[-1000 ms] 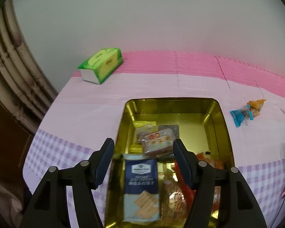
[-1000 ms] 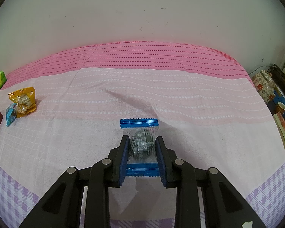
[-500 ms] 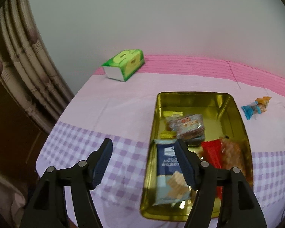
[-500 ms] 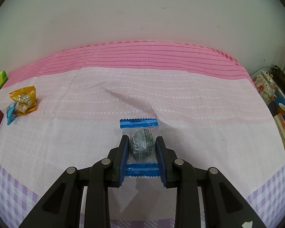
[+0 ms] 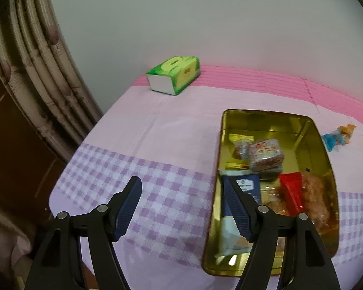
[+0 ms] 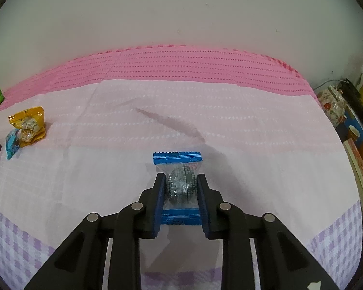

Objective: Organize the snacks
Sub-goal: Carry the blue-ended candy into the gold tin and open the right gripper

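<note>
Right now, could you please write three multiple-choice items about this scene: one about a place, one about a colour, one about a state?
1. Where does the green tissue box lie?
A. inside the gold tin
B. at the far edge of the cloth, by the wall
C. between the left gripper's fingers

2. What colour are the sealed ends of the clear wrapped snack?
A. blue
B. red
C. yellow

3. How is the right gripper?
A. wide open above the cloth
B. shut on nothing
C. shut on the wrapped snack

Answers:
1 B, it sits on the pink stripe, beyond the gold tin.
2 A, both crimped strips are blue.
3 C, both pads press its sides.
</note>
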The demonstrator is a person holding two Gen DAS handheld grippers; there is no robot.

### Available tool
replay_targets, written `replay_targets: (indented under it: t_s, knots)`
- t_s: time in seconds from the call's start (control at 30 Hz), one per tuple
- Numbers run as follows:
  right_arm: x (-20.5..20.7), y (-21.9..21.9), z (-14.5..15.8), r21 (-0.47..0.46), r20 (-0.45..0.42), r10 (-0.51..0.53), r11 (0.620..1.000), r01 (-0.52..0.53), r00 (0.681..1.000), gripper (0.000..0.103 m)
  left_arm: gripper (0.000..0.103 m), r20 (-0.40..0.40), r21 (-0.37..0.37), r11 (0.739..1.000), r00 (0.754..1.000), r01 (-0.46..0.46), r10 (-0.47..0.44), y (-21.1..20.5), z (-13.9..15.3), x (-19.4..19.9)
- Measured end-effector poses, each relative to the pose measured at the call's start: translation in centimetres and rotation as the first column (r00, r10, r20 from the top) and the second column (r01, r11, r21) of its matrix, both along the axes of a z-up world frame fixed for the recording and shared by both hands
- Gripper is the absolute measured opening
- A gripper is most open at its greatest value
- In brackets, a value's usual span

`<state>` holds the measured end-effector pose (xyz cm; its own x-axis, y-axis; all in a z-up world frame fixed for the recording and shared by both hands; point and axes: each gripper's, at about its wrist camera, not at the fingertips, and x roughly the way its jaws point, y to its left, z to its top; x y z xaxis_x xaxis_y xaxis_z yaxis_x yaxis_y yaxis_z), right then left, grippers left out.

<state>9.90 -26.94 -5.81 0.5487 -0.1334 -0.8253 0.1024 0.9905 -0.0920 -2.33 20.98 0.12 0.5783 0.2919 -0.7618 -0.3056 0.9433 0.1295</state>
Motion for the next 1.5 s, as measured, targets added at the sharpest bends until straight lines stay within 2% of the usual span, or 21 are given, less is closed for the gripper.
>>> replay_targets:
  t_s: [0.13, 0.3, 0.47, 0.7, 0.87, 1.03, 1.5]
  knots:
    - [-0.5, 1.0, 0.5, 0.024, 0.003, -0.003, 1.000, 0.003, 1.000, 0.023, 0.072, 0.002, -0.040, 0.999, 0.999, -0.035, 0.035, 1.0, -0.1, 0.0]
    - [-1.5, 4.1, 2.3, 0.084, 0.028, 0.052, 0.995, -0.054, 0.998, 0.023, 0.072, 0.001, -0.033, 0.996, 0.997, -0.083, 0.083, 1.9, -0.3, -0.1]
    - [-2.0, 9.8, 4.6, 0.140, 0.060, 0.173, 0.974, -0.180, 0.983, 0.023, 0.072, -0.009, -0.052, 0.993, 0.994, -0.110, 0.110, 2.6, -0.5, -0.2]
    - [-2.1, 17.7, 6.3, 0.207, 0.081, 0.327, 0.919, -0.337, 0.942, 0.023, 0.072, -0.030, -0.059, 0.990, 0.991, -0.129, 0.128, 3.0, -1.0, 0.0]
    - [-2.4, 23.4, 6.4, 0.211, 0.082, 0.416, 0.881, -0.424, 0.906, 0.023, 0.072, -0.048, -0.071, 0.986, 0.988, -0.149, 0.145, 3.5, -1.4, 0.1]
    - [-2.2, 27.2, 6.2, 0.204, 0.077, 0.473, 0.854, -0.479, 0.877, 0.023, 0.072, -0.060, -0.079, 0.982, 0.984, -0.172, 0.168, 4.0, -1.7, 0.2]
    - [-1.2, 33.7, 5.2, 0.176, 0.041, 0.546, 0.820, -0.544, 0.837, 0.024, 0.072, -0.090, -0.083, 0.979, 0.980, -0.184, 0.177, 4.5, -2.1, 0.5]
